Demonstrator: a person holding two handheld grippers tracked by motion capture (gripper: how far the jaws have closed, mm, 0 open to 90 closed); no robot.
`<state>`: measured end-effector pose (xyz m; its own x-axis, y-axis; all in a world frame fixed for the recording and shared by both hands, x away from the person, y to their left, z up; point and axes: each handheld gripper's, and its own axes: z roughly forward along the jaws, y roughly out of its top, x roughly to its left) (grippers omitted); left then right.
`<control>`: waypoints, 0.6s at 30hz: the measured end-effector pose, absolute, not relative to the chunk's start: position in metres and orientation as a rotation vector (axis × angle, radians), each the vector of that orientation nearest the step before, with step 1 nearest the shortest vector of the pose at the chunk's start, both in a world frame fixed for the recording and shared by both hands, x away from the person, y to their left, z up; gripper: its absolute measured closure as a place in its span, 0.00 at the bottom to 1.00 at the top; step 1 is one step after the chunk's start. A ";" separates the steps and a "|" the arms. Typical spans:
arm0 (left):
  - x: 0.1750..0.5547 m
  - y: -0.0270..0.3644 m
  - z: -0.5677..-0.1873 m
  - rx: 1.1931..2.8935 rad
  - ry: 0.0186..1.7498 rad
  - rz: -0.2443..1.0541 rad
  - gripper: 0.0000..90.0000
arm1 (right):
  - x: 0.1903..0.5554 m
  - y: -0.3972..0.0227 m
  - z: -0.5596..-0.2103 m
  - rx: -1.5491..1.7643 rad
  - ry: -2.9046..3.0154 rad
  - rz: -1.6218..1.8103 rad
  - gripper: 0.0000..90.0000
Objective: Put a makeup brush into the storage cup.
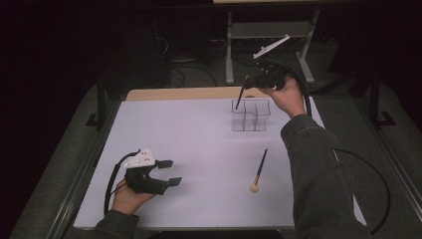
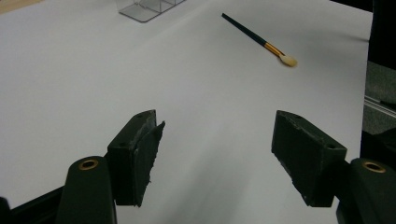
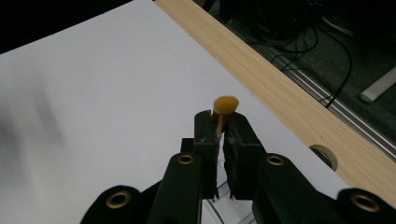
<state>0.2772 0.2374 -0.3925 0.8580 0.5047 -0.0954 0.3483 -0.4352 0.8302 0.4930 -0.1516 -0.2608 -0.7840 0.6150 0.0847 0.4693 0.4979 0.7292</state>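
A white sheet covers the table. At its far right stands a clear plastic compartmented organiser. The right gripper hovers above it, clamped on a thin dark brush whose lower end dips into the organiser's left rear compartment. A second dark-handled brush with a pale tuft lies on the sheet nearer the person. The left gripper rests at the near left, jaws apart.

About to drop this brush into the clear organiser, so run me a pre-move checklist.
1. Right tongs shut on held brush: ok.
2. Bristle end up, handle pointing down: ok.
3. Handle tip over the clear organiser: ok; which compartment, cannot tell.
4. Organiser upright on the white table: ok.
5. Left tongs open, empty, away from the organiser: ok.
6. Second brush lying apart from the organiser: ok.
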 end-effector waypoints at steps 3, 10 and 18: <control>0.277 0.237 -0.393 2.069 0.620 0.204 0.35 | 0.494 -0.151 -0.262 0.940 2.545 1.159 0.93; 0.277 0.238 -0.393 2.069 0.618 0.203 0.34 | 0.496 -0.151 -0.266 0.952 2.547 1.158 0.93; 0.277 0.238 -0.393 2.068 0.619 0.202 0.34 | 0.496 -0.152 -0.274 0.970 2.548 1.156 0.93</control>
